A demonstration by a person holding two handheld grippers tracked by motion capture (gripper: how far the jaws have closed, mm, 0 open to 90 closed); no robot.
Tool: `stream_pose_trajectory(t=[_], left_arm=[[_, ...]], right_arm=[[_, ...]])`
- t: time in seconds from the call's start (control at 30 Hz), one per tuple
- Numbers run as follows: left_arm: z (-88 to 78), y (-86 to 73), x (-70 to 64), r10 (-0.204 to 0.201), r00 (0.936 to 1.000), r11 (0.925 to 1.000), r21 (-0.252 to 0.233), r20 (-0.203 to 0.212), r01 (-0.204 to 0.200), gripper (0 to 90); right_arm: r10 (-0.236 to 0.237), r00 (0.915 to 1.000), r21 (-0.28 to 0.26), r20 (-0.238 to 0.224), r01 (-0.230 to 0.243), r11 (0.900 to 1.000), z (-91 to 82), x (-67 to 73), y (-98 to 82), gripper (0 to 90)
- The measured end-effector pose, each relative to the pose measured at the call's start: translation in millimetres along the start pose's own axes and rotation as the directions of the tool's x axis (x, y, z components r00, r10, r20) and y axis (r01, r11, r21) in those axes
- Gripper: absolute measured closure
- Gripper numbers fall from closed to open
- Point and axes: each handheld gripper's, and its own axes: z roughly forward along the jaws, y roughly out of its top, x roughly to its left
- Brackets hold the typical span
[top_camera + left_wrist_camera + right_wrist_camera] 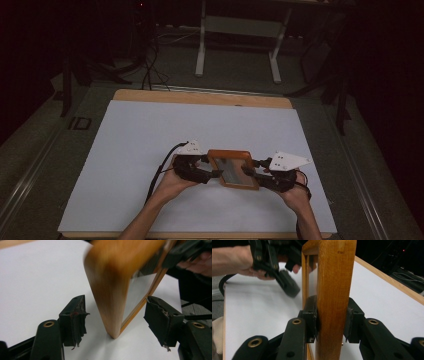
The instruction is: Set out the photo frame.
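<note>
So the orange-brown wooden picture frame (233,169) stands near the white surface's (150,145) front edge, right tongs (331,321) clamped on one side, left tongs (117,320) wide around the other, so it's half-released.

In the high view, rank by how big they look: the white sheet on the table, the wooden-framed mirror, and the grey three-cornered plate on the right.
Largest to smallest:
1. White sheet covering the table
2. Orange-brown wooden-framed mirror
3. Grey three-cornered plate on the right hand-held gripper
</note>
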Motion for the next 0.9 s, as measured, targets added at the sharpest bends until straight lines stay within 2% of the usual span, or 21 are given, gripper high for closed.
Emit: stream_pose_trajectory(t=[0.03,0.07,0.23,0.43,0.53,0.7,0.9], left_arm=[[3.5,-1.3,0.4,-0.003,0.9998,0.9999,0.012,-0.019,0.004,31.3],[6.7,-1.9,1.2,-0.019,0.9998,0.9998,-0.003,-0.008,0.019,31.4],[9.1,-1.3,-0.1,-0.023,0.9997,0.9992,-0.033,0.013,0.023,32.2],[10.3,-0.6,-2.6,-0.023,0.9997,0.9988,-0.043,0.002,0.023,42.8],[10.8,0.3,-6.5,-0.010,0.9999,0.9988,-0.047,-0.007,0.010,49.6],[11.6,1.0,-8.3,0.003,0.9999,0.9991,-0.042,-0.017,-0.003,53.1],[9.6,1.2,-9.6,0.032,0.9995,0.9992,-0.024,-0.007,-0.032,59.3]], right_arm=[[-0.003,1.0000,0.000,-0.002,0.003,1.000,-0.2,0.1,-0.1,67.9],[-0.004,1.0000,0.000,-0.002,0.004,1.000,-0.1,0.3,0.0,67.9],[-0.005,1.0000,0.002,-0.006,0.005,1.000,0.0,1.2,0.4,67.9],[-0.002,1.0000,0.007,-0.008,0.002,1.000,-0.7,-0.3,0.2,67.8],[0.023,0.9997,0.021,-0.009,-0.023,1.000,-2.9,-4.0,-1.6,67.7],[0.036,0.9992,0.035,-0.016,-0.035,0.999,-5.0,-7.4,-3.0,67.7],[0.051,0.9981,0.070,-0.034,-0.049,0.996,-7.9,-11.9,-3.7,66.2]])
